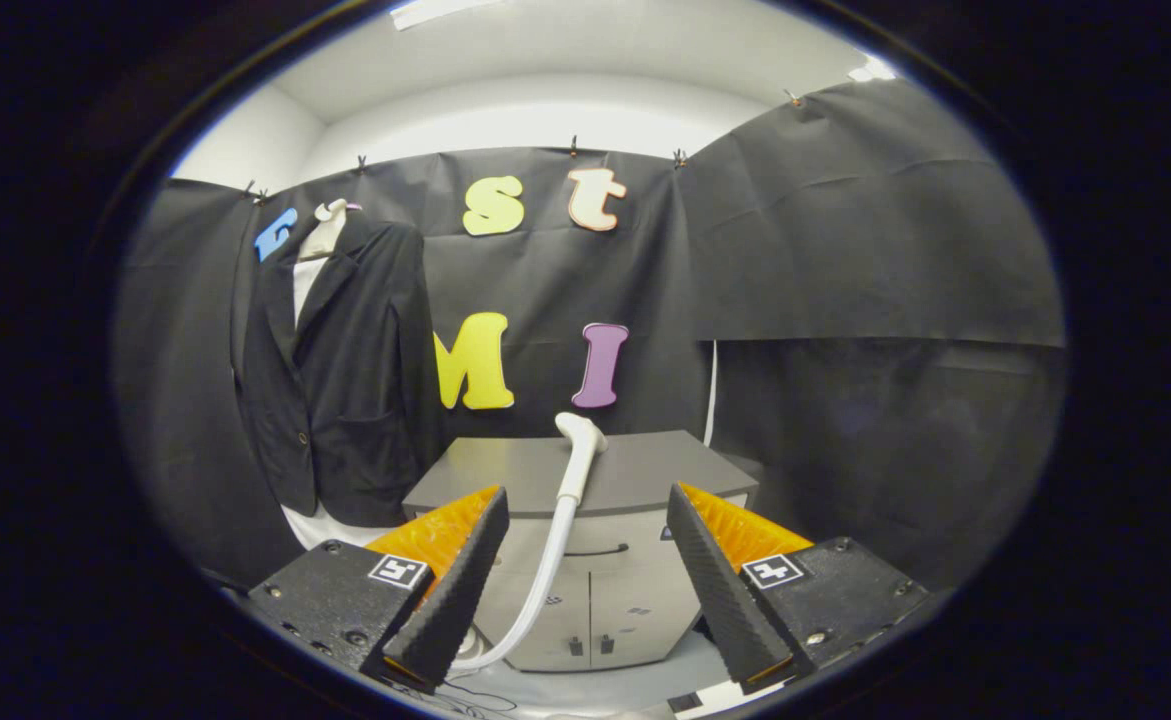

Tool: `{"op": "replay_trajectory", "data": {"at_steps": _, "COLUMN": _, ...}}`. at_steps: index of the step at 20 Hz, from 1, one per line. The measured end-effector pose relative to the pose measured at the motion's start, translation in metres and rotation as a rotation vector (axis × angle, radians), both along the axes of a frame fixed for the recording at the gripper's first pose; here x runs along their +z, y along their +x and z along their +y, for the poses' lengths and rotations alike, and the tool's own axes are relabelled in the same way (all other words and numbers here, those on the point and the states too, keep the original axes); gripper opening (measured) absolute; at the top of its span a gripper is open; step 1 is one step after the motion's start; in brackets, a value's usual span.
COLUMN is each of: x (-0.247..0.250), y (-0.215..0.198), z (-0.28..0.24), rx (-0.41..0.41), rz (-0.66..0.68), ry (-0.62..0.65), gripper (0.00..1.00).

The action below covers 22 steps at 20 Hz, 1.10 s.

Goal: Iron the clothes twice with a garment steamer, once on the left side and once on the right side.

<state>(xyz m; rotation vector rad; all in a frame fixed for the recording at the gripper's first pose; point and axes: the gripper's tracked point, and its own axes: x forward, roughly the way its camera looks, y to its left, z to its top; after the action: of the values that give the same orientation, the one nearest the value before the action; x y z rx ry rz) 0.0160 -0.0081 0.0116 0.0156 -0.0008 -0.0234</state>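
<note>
1. The gripper (585, 560) is spread wide. Its two fingers stand well apart, with nothing pressed between them and nothing touching either one.
2. The steamer head (579, 445) sits beyond the fingers, seen through the gap between them. It stands upright on the top of a grey cabinet (645, 470), with its angled nozzle end uppermost.
3. A white hose (542, 590) runs down from the steamer head, over the cabinet's front edge, and curves off towards the left finger low down. Whether it touches that finger cannot be told.
4. The cabinet stands ahead of the gripper, against the black cloth wall (845, 250). Its front shows a drawer handle and two lower doors.
5. A dark jacket (345, 380) hangs on the wall, left of the cabinet and well apart from the fingers. It hangs from a pale hanger (330, 215), front facing out, with a white shirt (305, 285) showing at the collar and below the hem.
6. A thin white cord (712, 390) runs down the wall behind the cabinet's right rear corner.
</note>
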Motion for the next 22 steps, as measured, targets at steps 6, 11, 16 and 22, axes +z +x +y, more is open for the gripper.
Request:
{"op": "replay_trajectory", "data": {"at_steps": 6, "x": 0.022, "y": 0.021, "z": 0.007, "rx": -0.001, "rz": -0.028, "ry": 0.001, "gripper": 0.99}}
{"op": "replay_trajectory", "data": {"at_steps": 11, "x": 0.042, "y": 0.058, "z": 0.008, "rx": -0.005, "rz": -0.023, "ry": -0.032, "gripper": 0.99}}
{"op": "replay_trajectory", "data": {"at_steps": 16, "x": 0.046, "y": 0.118, "z": 0.010, "rx": 0.024, "rz": 0.010, "ry": -0.040, "gripper": 0.99}}
{"op": "replay_trajectory", "data": {"at_steps": 22, "x": 0.028, "y": 0.201, "z": 0.005, "rx": 0.046, "rz": 0.096, "ry": -0.033, "gripper": 0.99}}
